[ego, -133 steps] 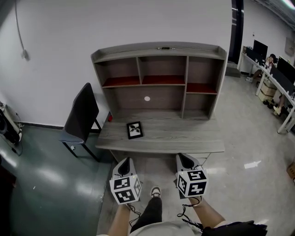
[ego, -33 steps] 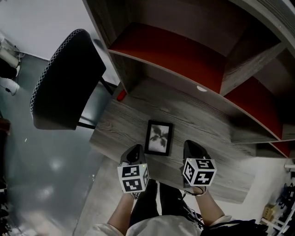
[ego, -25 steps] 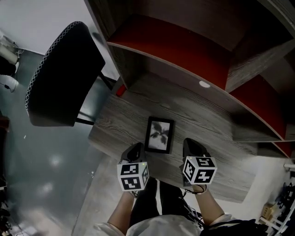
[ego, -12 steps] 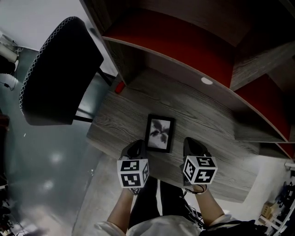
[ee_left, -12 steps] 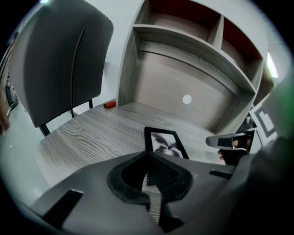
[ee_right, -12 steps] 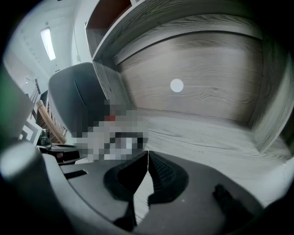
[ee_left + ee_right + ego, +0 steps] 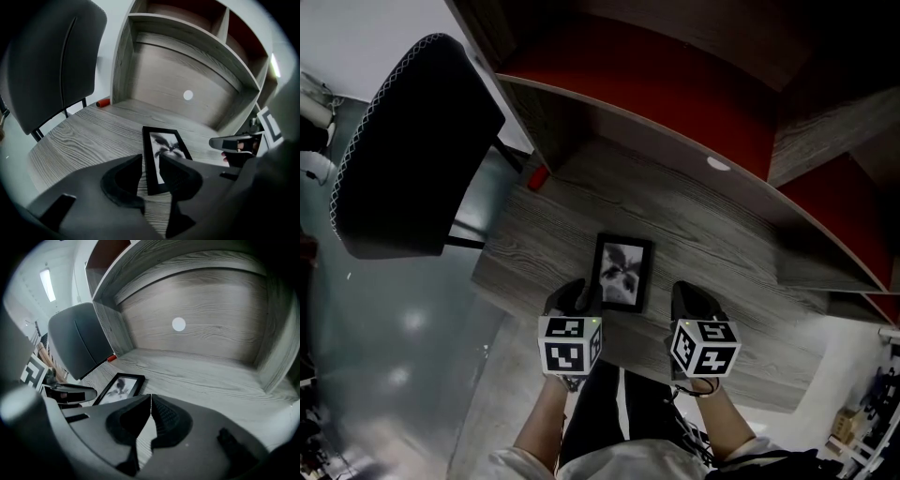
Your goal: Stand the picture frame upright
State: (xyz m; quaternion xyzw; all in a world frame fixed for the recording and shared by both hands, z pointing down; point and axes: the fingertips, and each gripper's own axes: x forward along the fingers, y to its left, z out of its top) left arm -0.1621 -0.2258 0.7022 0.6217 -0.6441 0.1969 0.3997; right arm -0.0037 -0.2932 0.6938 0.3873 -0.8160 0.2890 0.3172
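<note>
A black picture frame [image 7: 622, 272] with a leaf print lies flat on the grey wooden desk [image 7: 712, 253]. It also shows in the left gripper view [image 7: 168, 144] and the right gripper view [image 7: 119, 385]. My left gripper [image 7: 581, 298] is at the frame's near left corner. Its jaws have just been opening and now stand open [image 7: 151, 163], with the frame's left border in the gap and no pad pressing on it. My right gripper [image 7: 687, 300] hovers over bare desk to the right of the frame, its jaws shut together on nothing [image 7: 150, 401].
A hutch with red shelves [image 7: 675, 84] rises behind the desk and overhangs it. A white disc [image 7: 187, 95] sits on its back panel. A small red object [image 7: 537, 178] lies at the desk's far left corner. A black chair [image 7: 403, 150] stands left of the desk.
The left gripper has moved forward and down to the frame's near left corner, and its jaws have gone from shut to open. The right gripper and the frame have stayed put.
</note>
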